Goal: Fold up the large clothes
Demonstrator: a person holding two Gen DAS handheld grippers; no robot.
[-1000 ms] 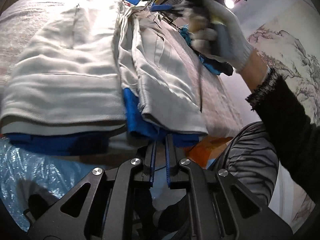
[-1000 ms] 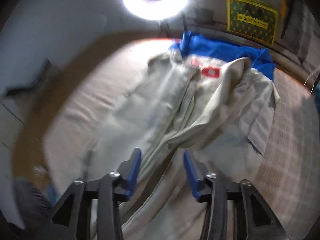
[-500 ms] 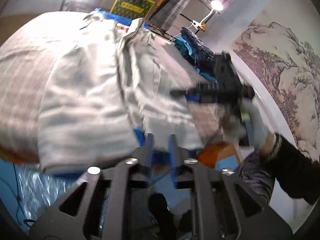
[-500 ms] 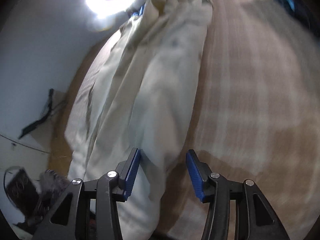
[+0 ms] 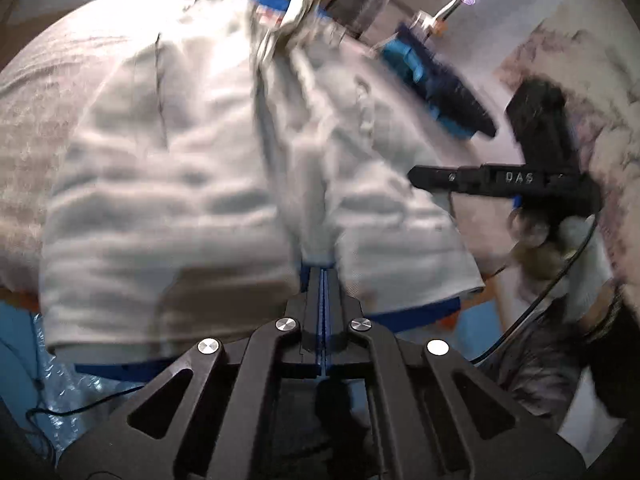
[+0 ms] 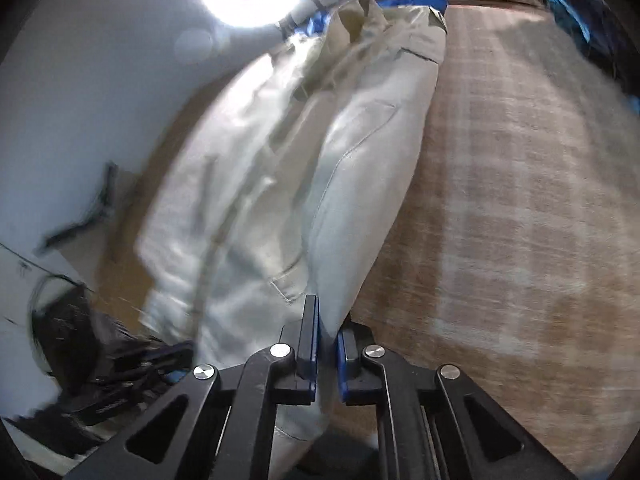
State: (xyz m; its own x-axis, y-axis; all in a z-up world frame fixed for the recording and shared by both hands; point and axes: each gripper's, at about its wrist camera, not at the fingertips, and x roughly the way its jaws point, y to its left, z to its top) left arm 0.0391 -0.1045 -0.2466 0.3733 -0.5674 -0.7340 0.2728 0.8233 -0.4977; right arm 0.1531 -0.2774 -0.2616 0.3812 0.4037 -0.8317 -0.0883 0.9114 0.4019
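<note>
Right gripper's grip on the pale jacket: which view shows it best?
The right wrist view: the right gripper has just closed its blue pads on the pale jacket edge. The left wrist view shows it only side-on, jaws unreadable.

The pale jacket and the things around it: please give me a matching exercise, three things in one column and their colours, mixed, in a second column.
Things:
1. jacket
2. lining under the jacket's bottom edge
3. glove on the person's hand

Colours:
A. blue
B. white
C. pale grey-beige

Pairs: 1-C, 2-A, 3-B
</note>
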